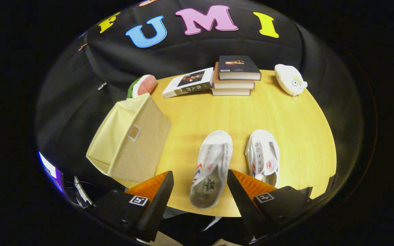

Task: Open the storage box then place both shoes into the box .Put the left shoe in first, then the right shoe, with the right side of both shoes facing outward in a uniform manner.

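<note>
Two white canvas shoes lie side by side on the round wooden table (286, 112), toes pointing away from me. The left shoe (211, 167) has its heel between my fingers, below them on the table. The right shoe (262, 158) lies just beyond the right finger (243, 189). A beige fabric storage box (130, 140) stands at the table's left edge, beyond the left finger (159, 191); whether it has a lid I cannot tell. My gripper (200, 177) is open, hovering above the left shoe's heel and touching nothing.
At the back of the table are a stack of books (236, 77), a single white book (188, 82) lying beside it, a watermelon-slice plush (143, 85) behind the box, and a white plush pouch (290, 80) at the right. Bare wood lies between shoes and books.
</note>
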{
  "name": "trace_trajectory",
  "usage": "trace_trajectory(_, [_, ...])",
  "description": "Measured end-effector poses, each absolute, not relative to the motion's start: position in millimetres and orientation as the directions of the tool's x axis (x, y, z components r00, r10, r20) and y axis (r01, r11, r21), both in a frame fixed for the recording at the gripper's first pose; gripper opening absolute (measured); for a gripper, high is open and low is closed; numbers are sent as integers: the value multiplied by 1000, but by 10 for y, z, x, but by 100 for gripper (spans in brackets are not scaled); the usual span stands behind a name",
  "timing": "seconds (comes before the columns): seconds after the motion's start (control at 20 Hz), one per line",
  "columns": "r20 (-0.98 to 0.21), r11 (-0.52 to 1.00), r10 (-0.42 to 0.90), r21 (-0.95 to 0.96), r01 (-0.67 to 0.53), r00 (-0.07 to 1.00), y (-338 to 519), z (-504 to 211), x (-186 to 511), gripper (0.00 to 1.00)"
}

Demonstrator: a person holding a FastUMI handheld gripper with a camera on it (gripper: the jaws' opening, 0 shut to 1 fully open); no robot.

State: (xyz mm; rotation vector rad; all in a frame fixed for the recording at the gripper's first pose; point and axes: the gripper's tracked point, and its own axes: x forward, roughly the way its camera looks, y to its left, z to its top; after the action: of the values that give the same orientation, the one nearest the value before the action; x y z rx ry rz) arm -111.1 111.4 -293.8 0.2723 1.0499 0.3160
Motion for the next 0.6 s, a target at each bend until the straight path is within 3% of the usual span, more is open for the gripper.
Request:
trace_trajectory(0.4, [-877, 960, 273, 225, -164, 396, 911, -3685, -1111, 82])
trace_trajectory(0.6, [-875, 972, 236, 221, -86, 422, 989, -3878, -925, 72])
